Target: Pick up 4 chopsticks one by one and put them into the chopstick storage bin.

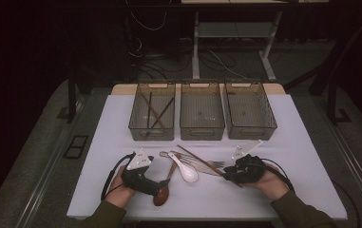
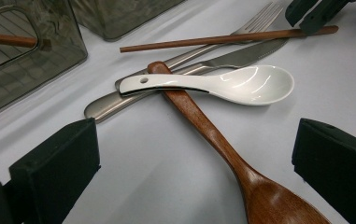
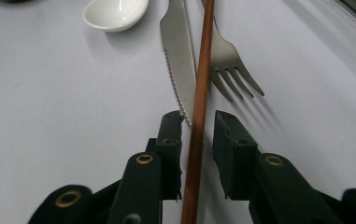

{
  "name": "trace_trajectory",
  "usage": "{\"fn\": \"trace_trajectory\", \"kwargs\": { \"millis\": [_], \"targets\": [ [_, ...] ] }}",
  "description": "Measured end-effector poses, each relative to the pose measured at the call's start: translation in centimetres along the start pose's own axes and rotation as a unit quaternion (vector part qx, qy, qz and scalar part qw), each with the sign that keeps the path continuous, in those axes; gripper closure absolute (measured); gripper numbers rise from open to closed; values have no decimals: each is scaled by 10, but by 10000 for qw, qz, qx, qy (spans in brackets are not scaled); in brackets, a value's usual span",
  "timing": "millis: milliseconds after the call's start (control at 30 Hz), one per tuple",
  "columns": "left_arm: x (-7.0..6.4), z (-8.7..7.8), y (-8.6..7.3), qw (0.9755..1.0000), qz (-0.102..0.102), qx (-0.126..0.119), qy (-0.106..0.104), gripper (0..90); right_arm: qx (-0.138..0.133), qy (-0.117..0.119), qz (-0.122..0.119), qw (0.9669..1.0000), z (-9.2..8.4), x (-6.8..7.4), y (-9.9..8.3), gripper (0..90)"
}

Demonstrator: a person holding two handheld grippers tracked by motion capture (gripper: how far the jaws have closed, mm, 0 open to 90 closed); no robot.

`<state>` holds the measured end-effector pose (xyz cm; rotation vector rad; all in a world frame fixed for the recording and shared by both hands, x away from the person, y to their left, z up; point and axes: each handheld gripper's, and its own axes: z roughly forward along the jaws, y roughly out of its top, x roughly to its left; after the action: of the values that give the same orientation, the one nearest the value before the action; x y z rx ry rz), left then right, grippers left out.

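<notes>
Cutlery lies heaped mid-surface [image 1: 273, 142]: a knife [image 3: 178, 51] and a fork [image 3: 229, 65] side by side, a white ceramic spoon [image 2: 222, 84] lying across a wooden spoon [image 2: 213, 135] and over the metal handles. The chopstick [image 3: 199, 121] runs over the knife blade, just beside the fork tines, so knife and fork crowd it on both sides.

The right hand-held gripper [image 3: 198, 140] has its jaws narrow on either side of the chopstick's near end; the left pad looks to be touching it, the right one shows a thin gap, hard to tell, so not gripping. The left hand-held gripper [image 2: 194, 158] is wide open, jaws either side of the wooden spoon's bowl end, not touching it.

Three smoky clear bins at the far edge: the left bin [image 1: 151, 111] holds chopsticks lying crossed, the middle bin [image 1: 202, 111] and right bin [image 1: 250, 111] have a small dark speck each, too small to identify.
</notes>
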<state>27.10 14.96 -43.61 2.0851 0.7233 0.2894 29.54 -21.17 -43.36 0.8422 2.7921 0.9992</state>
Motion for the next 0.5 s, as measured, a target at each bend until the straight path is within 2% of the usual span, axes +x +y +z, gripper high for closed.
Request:
{"fn": "trace_trajectory", "kwargs": {
  "millis": [500],
  "targets": [
    [0, 1, 0, 10000, 3, 33, -6, 0, 87, -79, -112, 9999, 8, 2, 1, 766]
  ]
}}
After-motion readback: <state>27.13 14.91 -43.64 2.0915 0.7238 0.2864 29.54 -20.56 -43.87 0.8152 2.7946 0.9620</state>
